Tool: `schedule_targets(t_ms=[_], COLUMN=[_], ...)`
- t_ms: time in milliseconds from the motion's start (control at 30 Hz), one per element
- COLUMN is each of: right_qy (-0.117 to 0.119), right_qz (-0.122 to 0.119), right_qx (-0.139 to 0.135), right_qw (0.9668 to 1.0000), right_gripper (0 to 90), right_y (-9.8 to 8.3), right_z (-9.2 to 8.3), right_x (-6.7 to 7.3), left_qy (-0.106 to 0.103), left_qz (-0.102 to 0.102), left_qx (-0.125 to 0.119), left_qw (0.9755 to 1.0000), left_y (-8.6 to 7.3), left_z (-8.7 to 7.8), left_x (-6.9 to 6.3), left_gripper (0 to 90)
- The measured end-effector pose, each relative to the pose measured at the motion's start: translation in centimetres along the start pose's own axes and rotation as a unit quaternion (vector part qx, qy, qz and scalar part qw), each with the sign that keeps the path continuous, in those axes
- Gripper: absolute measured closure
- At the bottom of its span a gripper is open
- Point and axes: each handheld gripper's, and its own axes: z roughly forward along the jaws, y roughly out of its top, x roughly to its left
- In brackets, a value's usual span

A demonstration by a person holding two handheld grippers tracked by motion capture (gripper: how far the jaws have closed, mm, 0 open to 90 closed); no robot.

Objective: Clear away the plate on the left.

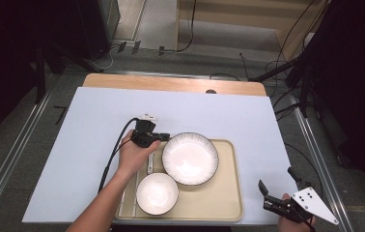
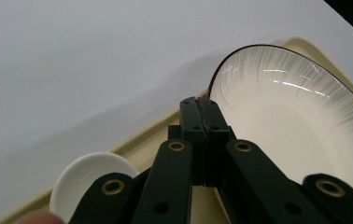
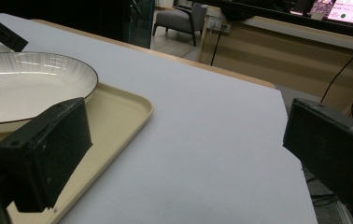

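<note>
Left gripper (image 1: 163, 137), jaws pressed together at the ribbed plate (image 1: 190, 158) rim mid-frame, may tip it; right gripper (image 1: 279, 186), lower right, stands spread.

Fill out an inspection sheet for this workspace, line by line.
Surface: white tabletop, wooden strip at its far edge.
Job's things: large ribbed bowl and small white bowl on a beige tray.
Clutter: nothing seen.
Grippers: left gripper shut at the large bowl's rim, whether it pinches the rim cannot be told; right gripper open over the table's near right corner.
Cables: left gripper's black cable trails toward the person; more on the floor.
Surroundings: grey floor, dark stands, a chair.
</note>
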Motion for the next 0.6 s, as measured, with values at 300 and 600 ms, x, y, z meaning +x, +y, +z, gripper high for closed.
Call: schedule_targets(t_ms=[300, 600], right_qy=[-0.002, -0.001], right_qz=[-0.002, -0.004], right_qx=[-0.001, -0.001], right_qw=[1.0000, 1.0000], right_gripper=[1.4, 1.4], right_y=[0.08, 0.06], right_z=[-0.11, 0.03], right_x=[0.09, 0.09], left_qy=[-0.010, 0.006], left_qz=[-0.008, 0.008], left_qx=[-0.020, 0.019], left_qw=[0.9997, 0.9998], left_y=[0.24, -0.48], left_z=[-0.43, -0.17], left_x=[-0.31, -0.36], left_gripper=[90.0, 90.0])
